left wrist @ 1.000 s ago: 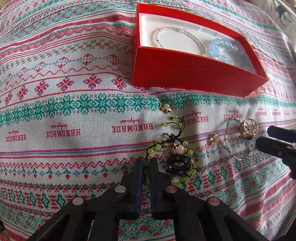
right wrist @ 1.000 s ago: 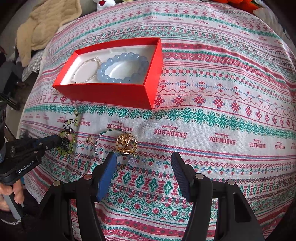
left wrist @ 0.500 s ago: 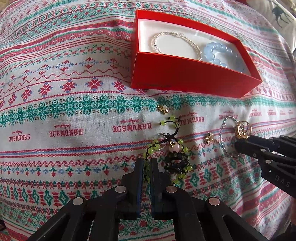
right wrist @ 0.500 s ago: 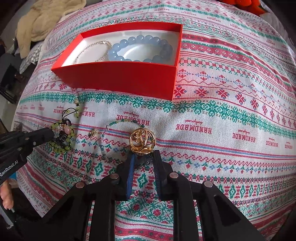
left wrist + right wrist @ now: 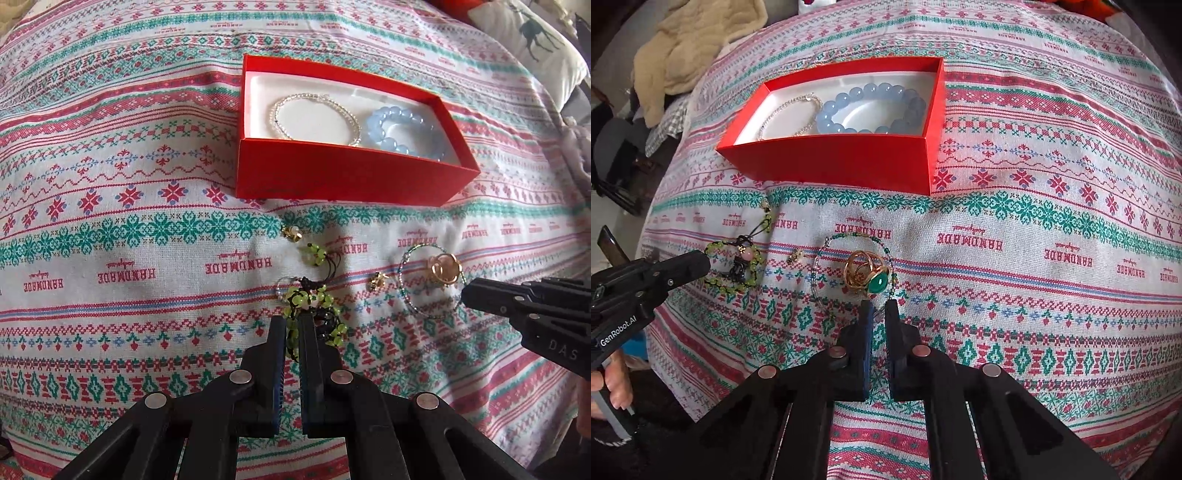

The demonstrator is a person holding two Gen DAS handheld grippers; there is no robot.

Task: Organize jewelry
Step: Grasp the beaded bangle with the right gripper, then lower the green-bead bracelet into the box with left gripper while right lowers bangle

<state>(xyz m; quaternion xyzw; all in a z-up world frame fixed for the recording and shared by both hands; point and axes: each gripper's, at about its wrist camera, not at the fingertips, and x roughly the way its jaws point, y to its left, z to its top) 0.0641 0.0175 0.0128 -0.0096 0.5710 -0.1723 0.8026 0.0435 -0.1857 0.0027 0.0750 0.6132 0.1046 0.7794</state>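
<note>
A red box [image 5: 343,177] [image 5: 842,158] sits open on the patterned cloth, holding a blue bead bracelet [image 5: 376,122] [image 5: 831,118] and a clear bead bracelet [image 5: 275,114] [image 5: 805,99]. In front of it, my left gripper [image 5: 291,321] [image 5: 698,264] is shut on a green bead bracelet [image 5: 295,297] [image 5: 751,282] with dark cord, one end raised off the cloth. My right gripper [image 5: 878,306] [image 5: 469,295] is shut on the near edge of a gold ring [image 5: 860,269] [image 5: 445,269] with a green stone. The ring lies inside a thin beaded bracelet [image 5: 816,273] [image 5: 402,280].
Two small gold earrings [image 5: 291,232] [image 5: 376,282] lie loose on the cloth between the box and the grippers. A beige blanket [image 5: 687,48] is heaped at the far left edge, a deer-print pillow [image 5: 532,40] at the far right. A person's hand [image 5: 609,384] holds the left gripper's handle.
My right gripper went from wide open to shut at the ring, which tipped so its green stone shows. My left gripper rose a little with the green bracelet.
</note>
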